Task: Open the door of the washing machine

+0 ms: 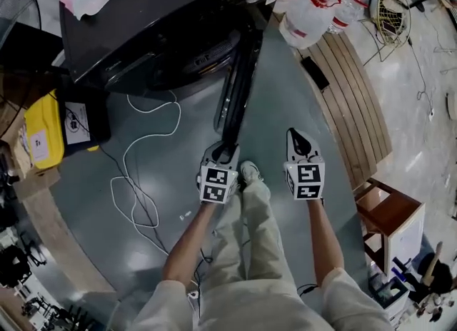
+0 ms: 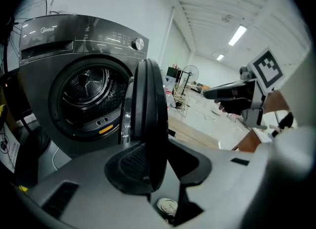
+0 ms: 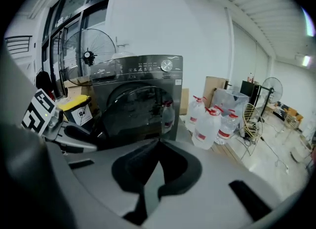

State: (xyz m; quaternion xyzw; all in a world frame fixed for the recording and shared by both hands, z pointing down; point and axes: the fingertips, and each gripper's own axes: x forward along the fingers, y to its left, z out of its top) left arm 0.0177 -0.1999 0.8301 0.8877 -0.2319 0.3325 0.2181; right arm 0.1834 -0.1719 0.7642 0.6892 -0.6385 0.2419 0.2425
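The dark grey washing machine (image 1: pixel 143 8) stands at the top of the head view, its round door (image 1: pixel 239 80) swung out towards me, edge-on. My left gripper (image 1: pixel 227 151) is shut on the door's outer rim. In the left gripper view the black door rim (image 2: pixel 148 104) runs down between the jaws of the left gripper (image 2: pixel 150 169), and the drum (image 2: pixel 91 92) lies uncovered behind it. My right gripper (image 1: pixel 295 135) hangs free to the right of the door, shut and holding nothing. The right gripper view looks over the right gripper (image 3: pixel 159 146) at the door's glass (image 3: pixel 133 109).
A white cable (image 1: pixel 143 172) loops over the grey floor left of the door. A yellow box (image 1: pixel 43 130) sits at far left. Water bottles (image 1: pixel 314 8) and a wire fan guard (image 1: pixel 393 12) stand at top right. A wooden stool (image 1: pixel 389 212) is at right. My shoe (image 1: pixel 250 172) is under the grippers.
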